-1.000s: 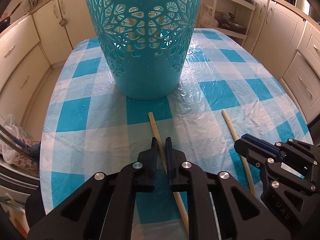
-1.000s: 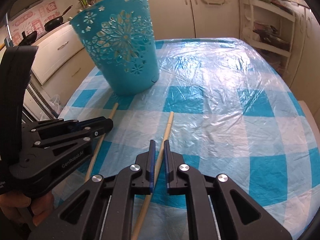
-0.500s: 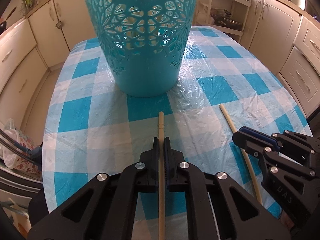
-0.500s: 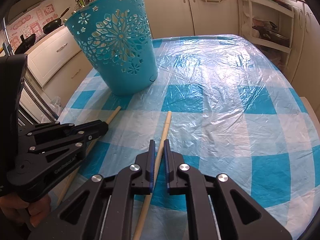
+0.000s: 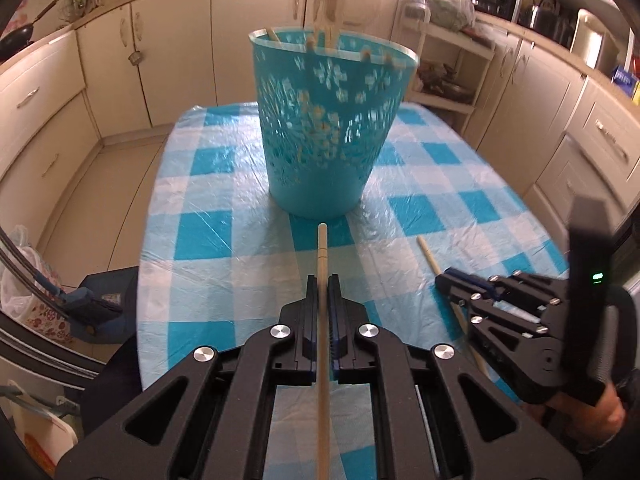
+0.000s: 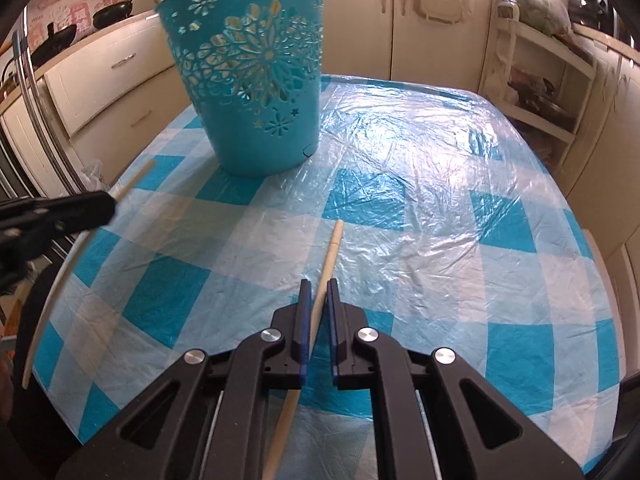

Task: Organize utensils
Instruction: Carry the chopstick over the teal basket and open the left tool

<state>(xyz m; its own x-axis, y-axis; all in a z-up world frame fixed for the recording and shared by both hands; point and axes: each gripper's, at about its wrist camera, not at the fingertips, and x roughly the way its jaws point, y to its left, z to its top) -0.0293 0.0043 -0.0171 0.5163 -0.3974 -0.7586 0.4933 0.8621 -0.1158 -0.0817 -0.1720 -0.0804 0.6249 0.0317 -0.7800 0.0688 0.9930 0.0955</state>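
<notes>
Cream cabinets (image 5: 172,44) ring the checked tablecloth (image 6: 440,208); black pans (image 6: 114,12) sit on the counter.
</notes>
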